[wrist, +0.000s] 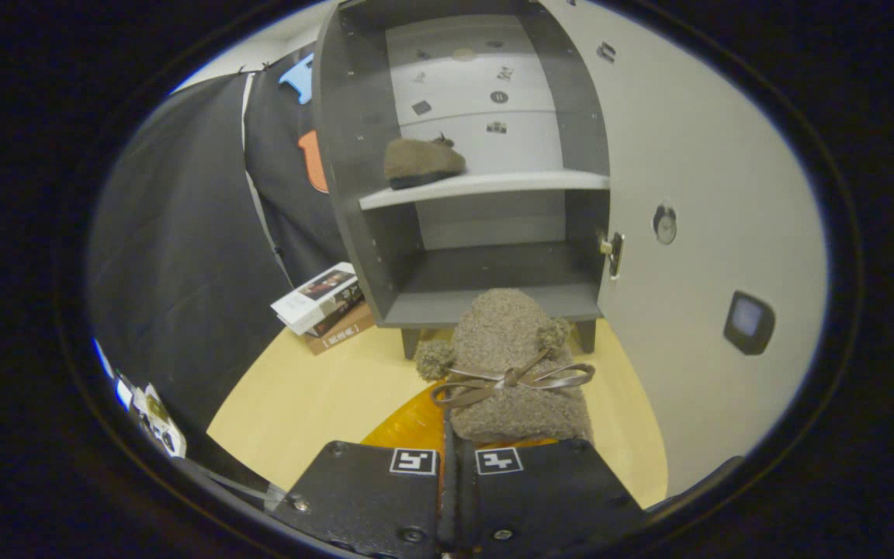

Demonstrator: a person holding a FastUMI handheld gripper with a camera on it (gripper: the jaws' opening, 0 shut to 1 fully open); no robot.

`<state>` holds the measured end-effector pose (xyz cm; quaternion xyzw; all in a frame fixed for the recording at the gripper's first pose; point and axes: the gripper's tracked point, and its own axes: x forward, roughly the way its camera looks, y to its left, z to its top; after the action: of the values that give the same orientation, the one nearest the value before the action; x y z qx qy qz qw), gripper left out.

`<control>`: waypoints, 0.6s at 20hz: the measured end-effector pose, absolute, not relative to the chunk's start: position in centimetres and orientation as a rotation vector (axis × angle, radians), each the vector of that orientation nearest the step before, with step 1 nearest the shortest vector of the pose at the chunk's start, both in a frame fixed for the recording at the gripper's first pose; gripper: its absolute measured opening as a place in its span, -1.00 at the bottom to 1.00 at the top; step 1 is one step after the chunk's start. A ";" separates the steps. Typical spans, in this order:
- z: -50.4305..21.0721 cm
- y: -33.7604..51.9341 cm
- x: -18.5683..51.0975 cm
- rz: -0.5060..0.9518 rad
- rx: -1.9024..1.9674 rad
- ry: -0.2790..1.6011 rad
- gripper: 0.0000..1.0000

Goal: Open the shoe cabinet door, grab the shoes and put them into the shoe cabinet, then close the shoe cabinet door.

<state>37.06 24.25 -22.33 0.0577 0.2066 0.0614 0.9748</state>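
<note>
Gripper [447,458]: I hold it low and level, pointing straight at the open cabinet; its two fingers are drawn almost together with only a thin slit between them.
Grip: a brown fuzzy slipper with a satin ribbon bow [513,365] sits at my fingertips, its heel end down at the slit. I seem to pinch its back edge, but the contact itself is hidden under the finger plates, so I cannot tell for certain that both fingers press on it.
Slipper pose: toe pointing away from me toward the cabinet, bow on top, a small pompom at either side of the upper.
Dark grey shoe cabinet with a pale back panel [354,155]: it stands just beyond the slipper on short legs, on the pale yellow wooden floor [299,396]. Its lower compartment lies directly behind the slipper's toe.
White cabinet door [695,233]: swung open to the right, a small metal latch at its inner edge.
Second brown fuzzy slipper [422,161]: already on the pale middle shelf [524,183], at its left side, well apart from the one at my fingers.
Stack of books [324,304]: on the floor just left of the cabinet foot, against the black cloth wall [183,233].
Hard to make out: an orange patch [412,423] under the slipper, mostly covered. The cabinet top is cut off. Small dark marks dot the back panel and door, too small to identify.
</note>
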 end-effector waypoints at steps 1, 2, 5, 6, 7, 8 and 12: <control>-20.7 24.2 36.8 0.122 0.105 0.397 -0.89; -19.2 24.4 36.3 0.121 0.101 0.379 -0.89; -13.9 24.2 36.3 0.108 0.095 0.319 -0.89; -12.2 24.0 36.7 0.101 0.085 0.295 -0.89; -10.7 24.0 37.1 0.092 0.071 0.271 -0.89; -9.5 24.0 37.5 0.091 0.059 0.253 -0.89; -4.1 24.1 40.5 0.084 0.029 0.179 -0.89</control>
<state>40.47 24.12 -4.15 0.0147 0.0891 0.0417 0.9950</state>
